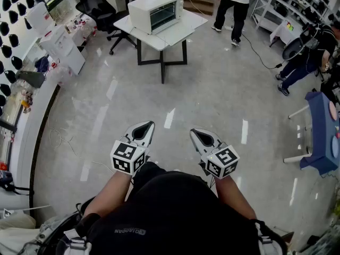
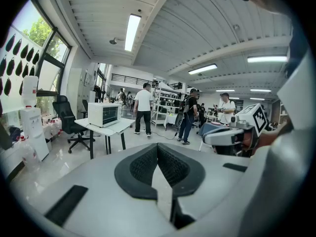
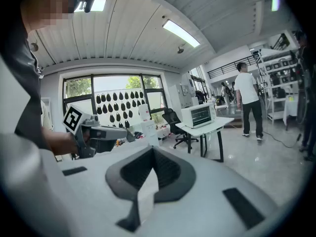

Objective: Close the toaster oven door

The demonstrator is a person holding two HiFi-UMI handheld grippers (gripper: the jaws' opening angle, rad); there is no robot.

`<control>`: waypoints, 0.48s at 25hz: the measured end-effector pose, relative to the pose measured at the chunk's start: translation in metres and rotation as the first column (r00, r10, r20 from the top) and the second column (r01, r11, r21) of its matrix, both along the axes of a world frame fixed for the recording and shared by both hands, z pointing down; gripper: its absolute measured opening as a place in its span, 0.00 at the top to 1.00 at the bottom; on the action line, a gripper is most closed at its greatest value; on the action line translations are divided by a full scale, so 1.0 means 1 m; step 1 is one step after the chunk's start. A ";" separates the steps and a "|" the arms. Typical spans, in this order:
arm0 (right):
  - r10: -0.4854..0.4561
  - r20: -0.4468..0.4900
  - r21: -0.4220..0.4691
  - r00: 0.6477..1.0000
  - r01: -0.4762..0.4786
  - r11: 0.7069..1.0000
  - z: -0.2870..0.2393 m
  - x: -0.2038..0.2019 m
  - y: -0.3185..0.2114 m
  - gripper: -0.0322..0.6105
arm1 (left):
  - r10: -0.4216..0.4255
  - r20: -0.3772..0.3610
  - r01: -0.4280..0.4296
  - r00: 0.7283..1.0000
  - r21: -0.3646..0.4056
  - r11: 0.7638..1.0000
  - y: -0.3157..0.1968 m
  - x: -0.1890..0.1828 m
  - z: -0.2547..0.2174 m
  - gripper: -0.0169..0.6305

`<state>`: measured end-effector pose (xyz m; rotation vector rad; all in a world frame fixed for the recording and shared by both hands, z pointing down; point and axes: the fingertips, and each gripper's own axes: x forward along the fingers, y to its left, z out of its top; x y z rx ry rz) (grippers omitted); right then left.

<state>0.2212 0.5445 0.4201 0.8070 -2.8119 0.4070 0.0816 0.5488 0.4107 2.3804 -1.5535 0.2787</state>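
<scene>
The white toaster oven (image 1: 155, 10) stands on a white table (image 1: 175, 33) far across the room, and its glass door looks upright against its front. It also shows small in the left gripper view (image 2: 104, 114) and the right gripper view (image 3: 198, 115). Both grippers are held low, close to the person's body and well away from the oven. The left gripper (image 1: 147, 125) (image 2: 158, 149) is shut with nothing in it. The right gripper (image 1: 195, 133) (image 3: 153, 154) is shut and empty too.
Grey floor stretches between the person and the table. A black office chair (image 1: 98, 7) stands left of the table, with a white cabinet (image 1: 64, 49) along the left wall. One person (image 1: 234, 4) stands behind the table, another (image 1: 305, 57) at the right near a blue stand (image 1: 321, 137).
</scene>
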 end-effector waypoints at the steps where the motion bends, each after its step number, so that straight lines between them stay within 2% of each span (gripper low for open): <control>1: 0.000 0.000 0.000 1.000 0.000 1.000 0.000 0.000 -0.002 0.95 | 0.000 0.000 0.000 1.000 0.002 1.000 -0.003 0.001 0.000 0.97; 12: -0.011 0.022 -0.018 1.000 0.011 1.000 0.006 0.005 -0.004 0.95 | 0.002 0.023 -0.001 1.000 -0.015 1.000 -0.002 0.008 0.004 0.97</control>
